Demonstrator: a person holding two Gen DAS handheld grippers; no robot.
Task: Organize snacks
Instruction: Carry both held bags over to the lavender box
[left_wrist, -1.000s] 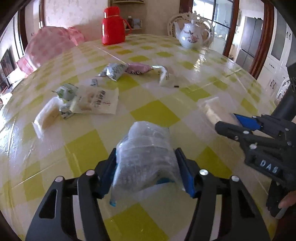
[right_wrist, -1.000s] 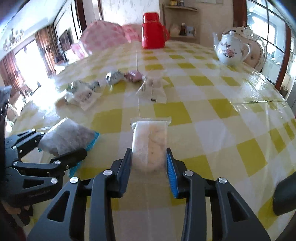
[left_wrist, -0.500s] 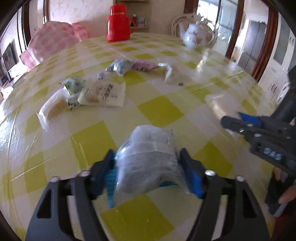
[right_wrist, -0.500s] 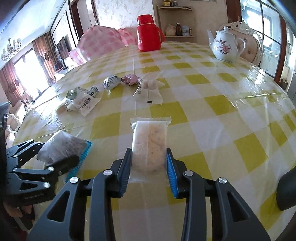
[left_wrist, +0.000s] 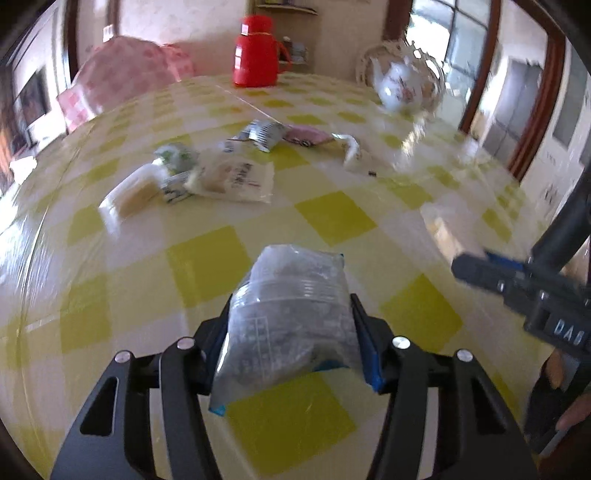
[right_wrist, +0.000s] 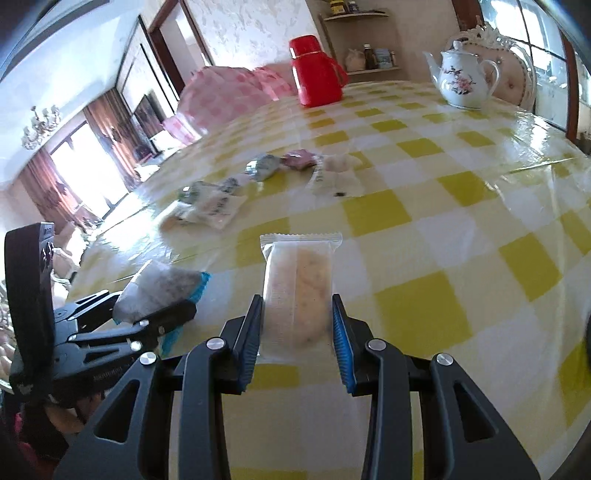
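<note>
Holding a grey snack bag (left_wrist: 288, 317), left gripper (left_wrist: 290, 343) has jaws just closed in on it; right gripper (right_wrist: 297, 325) clamps a clear-wrapped biscuit pack (right_wrist: 297, 291) sticking forward between jaws, above table (right_wrist: 461, 229).

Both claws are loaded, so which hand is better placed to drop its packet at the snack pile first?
Left, probably. The left claw carries its grey packet on the side of the snack pile; the right claw with the biscuit packet sits farther across.
</note>
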